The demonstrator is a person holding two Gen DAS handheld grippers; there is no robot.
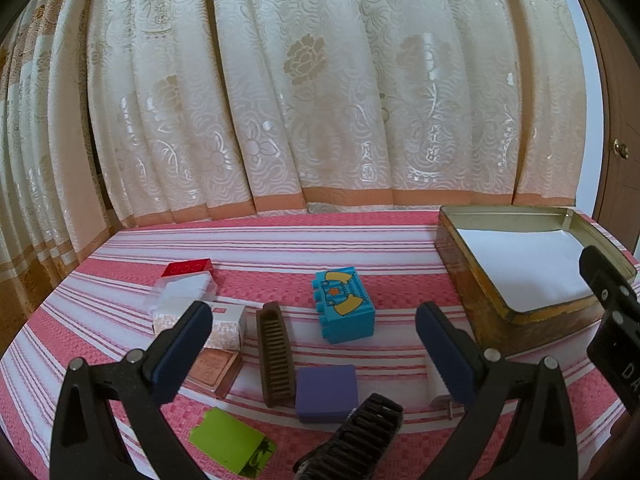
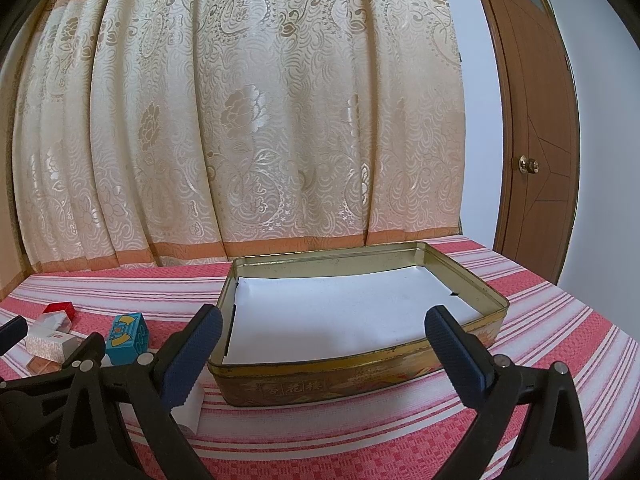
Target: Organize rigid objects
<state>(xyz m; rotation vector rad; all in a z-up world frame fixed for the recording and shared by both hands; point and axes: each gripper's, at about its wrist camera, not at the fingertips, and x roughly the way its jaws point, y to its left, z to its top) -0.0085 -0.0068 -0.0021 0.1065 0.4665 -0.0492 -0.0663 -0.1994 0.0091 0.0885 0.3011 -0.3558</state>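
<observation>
**Toys and small boxes wait beside a big tin**

Toys and small boxes lie on the bench, which wears a pink and white striped cloth (image 1: 360, 240). A big cream curtain (image 1: 320, 80) fills the top of both views, and a brown door (image 2: 536, 120) stands at the right of the right wrist view.

The gold tin (image 2: 360, 376) is the biggest thing on the bench. It sits at the right of the left wrist view and in the middle of the right wrist view. It is open, with white paper (image 2: 340, 320) on its bottom.

The left gripper (image 1: 314, 338) has its jaws spread wide, with nothing between them. The right gripper (image 2: 322, 340) has its jaws spread wide too, in front of the tin.

In the middle of the left wrist view sits a blue block (image 1: 346, 306). Lower down are a purple square (image 1: 326, 394), a brown comb (image 1: 274, 354) just beside it, and a black comb (image 1: 360, 436) at the bottom. At the left are a white patterned box (image 1: 228, 326), a clear box (image 1: 184, 290), a red block (image 1: 190, 269), a pink case (image 1: 212, 368) and a green card (image 1: 232, 446).
</observation>
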